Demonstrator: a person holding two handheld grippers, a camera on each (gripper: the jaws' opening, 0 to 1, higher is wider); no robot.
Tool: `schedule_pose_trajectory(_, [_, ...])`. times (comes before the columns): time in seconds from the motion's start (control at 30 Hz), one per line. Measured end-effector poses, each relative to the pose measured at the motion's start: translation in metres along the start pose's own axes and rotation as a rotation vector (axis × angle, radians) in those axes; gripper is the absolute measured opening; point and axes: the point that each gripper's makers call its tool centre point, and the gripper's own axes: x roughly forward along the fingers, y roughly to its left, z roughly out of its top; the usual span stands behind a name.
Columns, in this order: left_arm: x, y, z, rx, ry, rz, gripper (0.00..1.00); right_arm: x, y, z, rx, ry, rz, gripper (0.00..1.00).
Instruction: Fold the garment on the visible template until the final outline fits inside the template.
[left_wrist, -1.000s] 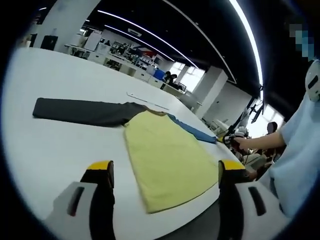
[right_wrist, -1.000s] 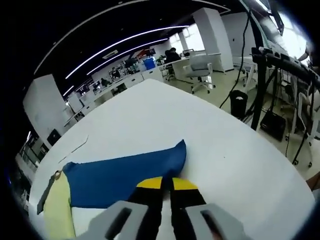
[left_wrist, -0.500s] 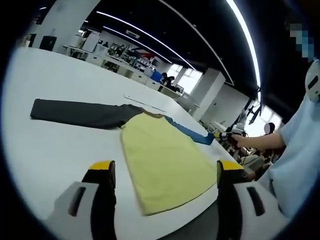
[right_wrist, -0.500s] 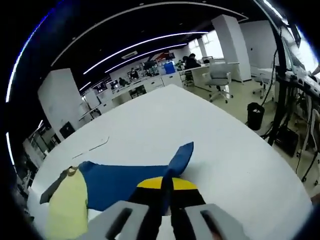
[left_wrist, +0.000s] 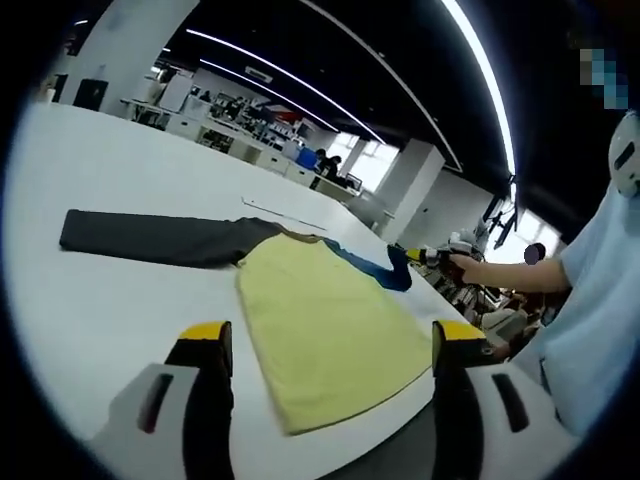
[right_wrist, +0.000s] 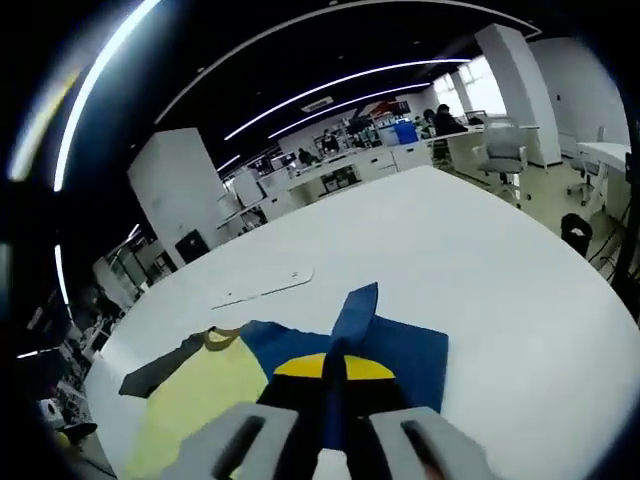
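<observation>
Jaws of the right gripper (right_wrist: 333, 368) are pinched together on the blue sleeve (right_wrist: 352, 322) of the raglan shirt (left_wrist: 320, 320), raised and doubled back toward the yellow body. Left gripper (left_wrist: 325, 345) hovers with jaws wide apart above the white table (left_wrist: 90, 300). Dark grey sleeve (left_wrist: 160, 238) lies flat, stretched out.

Yellow-bodied garment (left_wrist: 325, 330) flat on white table (left_wrist: 100, 300), blue sleeve (right_wrist: 385, 345) lifted.
</observation>
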Motion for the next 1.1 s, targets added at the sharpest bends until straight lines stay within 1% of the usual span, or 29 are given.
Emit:
schedule_pose_trajectory(0.1, [-0.001, 0.000, 0.002, 0.009, -0.008, 0.000, 0.78, 0.013, 0.030, -0.002, -0.006, 0.003, 0.053, 0.00])
schedule_pose_trajectory(0.2, [-0.002, 0.000, 0.002, 0.010, -0.011, -0.004, 0.78, 0.023, 0.055, -0.005, -0.001, 0.008, 0.094, 0.00])
schedule_pose_trajectory(0.23, [-0.002, 0.000, 0.001, 0.014, -0.007, -0.007, 0.78, 0.028, 0.066, -0.007, -0.002, 0.012, 0.110, 0.00])
schedule_pose_trajectory(0.3, [-0.002, 0.000, -0.002, 0.027, 0.004, -0.006, 0.78, 0.033, 0.079, -0.010, -0.004, 0.017, 0.131, 0.00])
schedule_pose_trajectory(0.4, [-0.002, -0.003, -0.002, 0.033, 0.001, -0.015, 0.78, 0.044, 0.107, -0.017, -0.010, 0.031, 0.173, 0.00])
schedule_pose_trajectory(0.47, [-0.003, -0.003, -0.002, 0.035, 0.000, -0.018, 0.77, 0.049, 0.119, -0.020, -0.007, 0.035, 0.188, 0.00])
schedule_pose_trajectory(0.5, [-0.003, -0.003, -0.001, 0.035, -0.002, -0.018, 0.77, 0.052, 0.130, -0.023, -0.007, 0.040, 0.205, 0.00])
schedule_pose_trajectory(0.63, [-0.003, -0.001, -0.002, 0.028, -0.007, -0.022, 0.77, 0.060, 0.157, -0.028, 0.010, 0.040, 0.246, 0.00])
schedule_pose_trajectory(0.67, [-0.003, -0.001, -0.002, 0.027, -0.007, -0.023, 0.77, 0.063, 0.166, -0.031, 0.011, 0.046, 0.260, 0.00])
schedule_pose_trajectory(0.73, [-0.003, -0.001, -0.003, 0.027, -0.004, -0.026, 0.76, 0.066, 0.177, -0.035, 0.011, 0.052, 0.276, 0.00])
schedule_pose_trajectory(0.8, [-0.003, -0.001, -0.003, 0.026, -0.004, -0.027, 0.76, 0.071, 0.192, -0.042, 0.005, 0.065, 0.294, 0.00])
schedule_pose_trajectory(0.87, [-0.004, -0.001, -0.004, 0.025, -0.004, -0.028, 0.76, 0.074, 0.202, -0.047, 0.007, 0.075, 0.309, 0.00])
schedule_pose_trajectory(0.97, [-0.004, -0.001, -0.004, 0.022, -0.002, -0.028, 0.76, 0.080, 0.218, -0.056, -0.020, 0.095, 0.327, 0.00])
schedule_pose_trajectory(1.03, [-0.004, -0.001, -0.004, 0.023, -0.004, -0.031, 0.75, 0.084, 0.229, -0.062, -0.011, 0.103, 0.341, 0.00])
schedule_pose_trajectory(1.07, [-0.004, -0.001, -0.004, 0.024, -0.004, -0.029, 0.75, 0.086, 0.235, -0.066, -0.012, 0.118, 0.353, 0.00])
schedule_pose_trajectory(1.1, [-0.004, -0.001, -0.004, 0.022, -0.004, -0.028, 0.75, 0.089, 0.241, -0.071, -0.033, 0.131, 0.359, 0.00])
